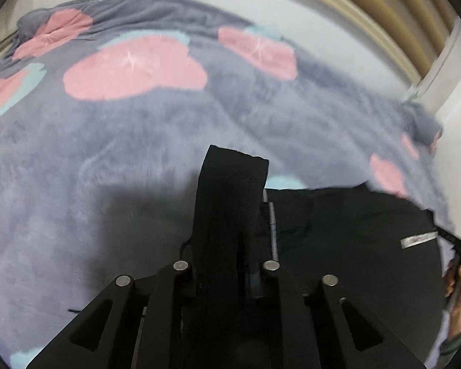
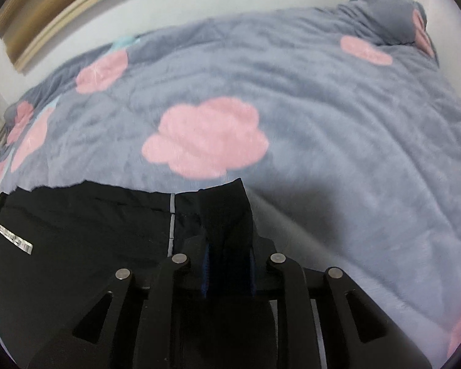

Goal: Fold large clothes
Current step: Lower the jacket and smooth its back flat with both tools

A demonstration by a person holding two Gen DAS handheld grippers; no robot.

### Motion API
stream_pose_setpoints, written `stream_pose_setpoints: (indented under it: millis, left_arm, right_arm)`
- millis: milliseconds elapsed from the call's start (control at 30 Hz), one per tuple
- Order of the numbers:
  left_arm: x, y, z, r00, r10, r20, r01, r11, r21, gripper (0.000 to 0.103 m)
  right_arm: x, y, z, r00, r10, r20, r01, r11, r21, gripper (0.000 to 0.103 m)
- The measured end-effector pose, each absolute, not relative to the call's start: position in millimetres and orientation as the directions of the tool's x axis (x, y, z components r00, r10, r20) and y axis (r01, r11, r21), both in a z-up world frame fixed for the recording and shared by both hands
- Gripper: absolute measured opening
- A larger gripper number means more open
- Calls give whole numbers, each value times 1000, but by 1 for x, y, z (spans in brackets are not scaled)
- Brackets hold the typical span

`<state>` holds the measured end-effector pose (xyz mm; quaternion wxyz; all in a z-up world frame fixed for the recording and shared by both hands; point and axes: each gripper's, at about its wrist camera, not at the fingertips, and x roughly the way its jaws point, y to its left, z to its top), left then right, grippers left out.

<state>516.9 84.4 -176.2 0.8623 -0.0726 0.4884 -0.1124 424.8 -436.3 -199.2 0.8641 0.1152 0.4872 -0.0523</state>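
Each claw, left claw (image 1: 230, 215) and right claw (image 2: 227, 230), is clamped on a bunched corner of the black garment (image 1: 353, 230), which hangs between them low over the bed's grey blanket (image 2: 322, 107). This looks like mid-fold, though blur hides the edges. Next, lay the held edge down flat and let go.

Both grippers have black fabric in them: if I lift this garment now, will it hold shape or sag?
Probably sag: the black garment drapes limply and its corner bunches inside the left gripper. Likely light; it barely dents the fleece blanket. The right gripper grips similarly.
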Motion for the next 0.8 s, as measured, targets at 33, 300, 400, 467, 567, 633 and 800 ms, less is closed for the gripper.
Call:
stream_pose_setpoints:
  millis: [33,300,400,467,567,633,800]
  left_arm:
    - [518,81,-182,495,-251,-832,126,968,-217,20]
    - [512,88,-173,499,-271,-823,131,963,-237,23]
    - [494,97,-146,555,-259,-790,121,965,-232,26]
    - [481,105,-123,596,-269,-756,132,962,-238,30]
    - [452,111,-85,649,-288,-704,156,956,-248,41]
    - [435,106,-68,661,-309,-684,188,950,-248,48]
    - [384,68,-52,647,-333,-686,275,941,-198,50]
  right_arm:
    - [426,-435,-203,513,23,-858,202,968,147,25]
    - [421,-438,-200,493,60,-868,207,961,185,47]
    - [403,-442,-172,551,82,-831,198,954,226,49]
    - [390,-439,-150,584,82,-808,182,956,229,50]
    - [367,-422,-117,626,94,-774,140,963,231,52]
    - [355,-402,-103,630,109,-769,110,967,228,52]
    - [334,-336,-96,611,172,-773,-2,976,216,52]
